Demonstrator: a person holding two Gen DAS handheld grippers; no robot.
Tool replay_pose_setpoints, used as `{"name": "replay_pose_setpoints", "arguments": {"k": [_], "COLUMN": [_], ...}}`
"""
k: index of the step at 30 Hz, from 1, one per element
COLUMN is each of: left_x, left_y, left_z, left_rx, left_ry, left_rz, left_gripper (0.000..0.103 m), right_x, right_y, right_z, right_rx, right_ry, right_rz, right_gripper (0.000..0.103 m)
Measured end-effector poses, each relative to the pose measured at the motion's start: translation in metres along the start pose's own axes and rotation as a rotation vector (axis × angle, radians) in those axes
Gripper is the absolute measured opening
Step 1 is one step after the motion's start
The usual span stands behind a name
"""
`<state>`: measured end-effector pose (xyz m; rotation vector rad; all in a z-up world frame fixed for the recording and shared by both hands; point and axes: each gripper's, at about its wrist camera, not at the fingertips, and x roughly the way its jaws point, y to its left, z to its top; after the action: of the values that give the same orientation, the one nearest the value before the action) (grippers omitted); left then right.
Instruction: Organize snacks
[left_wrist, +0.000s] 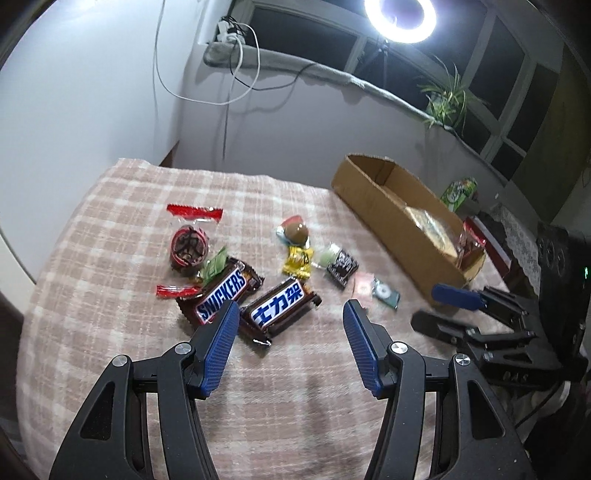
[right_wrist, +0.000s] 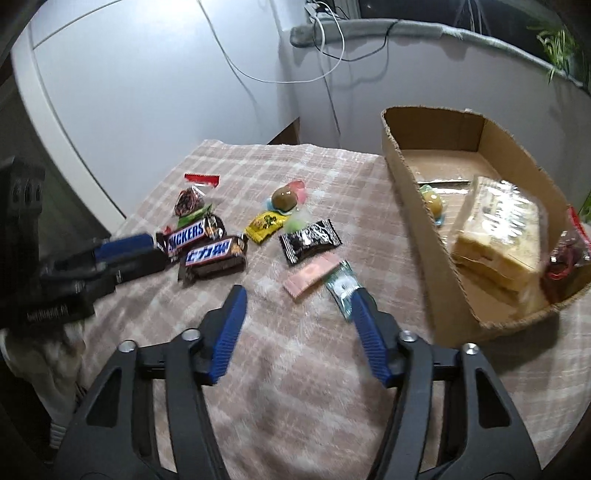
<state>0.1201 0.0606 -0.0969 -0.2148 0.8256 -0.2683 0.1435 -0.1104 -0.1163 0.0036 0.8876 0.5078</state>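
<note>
Snacks lie on a pink checked cloth (left_wrist: 110, 229). Two Snickers bars (left_wrist: 221, 291) (right_wrist: 214, 254) lie side by side next to a red-wrapped snack (left_wrist: 188, 247). A yellow packet (right_wrist: 264, 223), a black packet (right_wrist: 310, 240), a pink sachet (right_wrist: 312, 277) and a green sachet (right_wrist: 341, 288) lie nearby. My left gripper (left_wrist: 288, 314) is open and empty just before the Snickers bars. My right gripper (right_wrist: 299, 299) is open and empty near the two sachets. A cardboard box (right_wrist: 417, 199) holds a yellow wafer pack (right_wrist: 498, 236) and other snacks.
A brown egg-shaped sweet (right_wrist: 284, 199) lies behind the yellow packet. A wall with hanging cables (left_wrist: 236, 74) and a windowsill with a plant (left_wrist: 447, 99) stand behind the table. A ring light (left_wrist: 400, 18) shines above. A green package (left_wrist: 458, 192) sits beyond the box.
</note>
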Motion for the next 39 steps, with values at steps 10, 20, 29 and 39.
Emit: {"name": "replay_pose_setpoints", "arguments": {"k": [10,20,29,39], "left_x": [0.019,0.035,0.049,0.063], "left_y": [0.0,0.003,0.0,0.001], "left_z": [-0.002,0.001,0.003,0.005], "left_rx": [0.101,0.152,0.198,0.237], "left_ry": [0.045,0.065,0.089,0.128], "left_rz": [-0.003,-0.031,-0.046,-0.072], "left_gripper": [0.058,0.058,0.053,0.046], "right_x": [0.03,0.055,0.067,0.059], "right_y": [-0.003,0.004,0.009,0.006], "right_z": [0.004,0.014,0.02,0.012], "right_rx": [-0.008,-0.027,-0.084,-0.024], "right_ry": [0.051,0.087,0.116,0.139], "right_rz": [-0.012,-0.032,-0.068,-0.069], "right_gripper": [0.048,0.046,0.046,0.046]}}
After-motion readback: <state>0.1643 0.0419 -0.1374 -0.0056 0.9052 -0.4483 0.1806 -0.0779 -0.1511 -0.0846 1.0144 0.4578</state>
